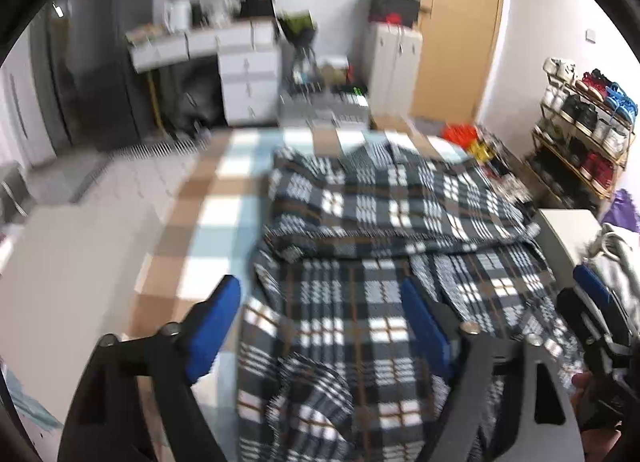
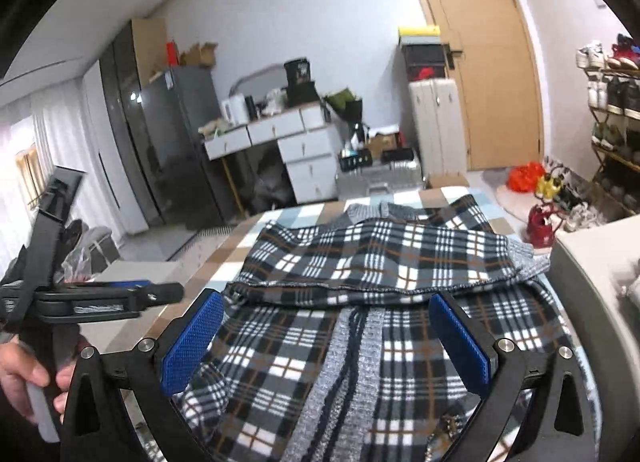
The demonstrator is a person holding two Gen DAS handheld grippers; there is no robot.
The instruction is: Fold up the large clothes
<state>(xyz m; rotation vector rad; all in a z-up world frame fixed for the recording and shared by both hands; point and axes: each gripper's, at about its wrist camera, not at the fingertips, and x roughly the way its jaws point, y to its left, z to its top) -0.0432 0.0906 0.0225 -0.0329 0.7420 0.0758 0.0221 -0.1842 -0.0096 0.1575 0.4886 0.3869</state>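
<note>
Next fold: pinch both near corners of the plaid shirt (image 2: pixel 360 262) together, lift evenly, lay flat toward the far hem. Shirt spread on the checked desk (image 1: pixel 224 181), far part already doubled over. Left gripper (image 1: pixel 320 326) and right gripper (image 2: pixel 326 338) tilted down over near edge, fingers wide apart, holding nothing.

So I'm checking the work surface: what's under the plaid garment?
The plaid garment lies on a checked cloth of brown, white and pale blue squares. What the cloth covers cannot be seen.
</note>
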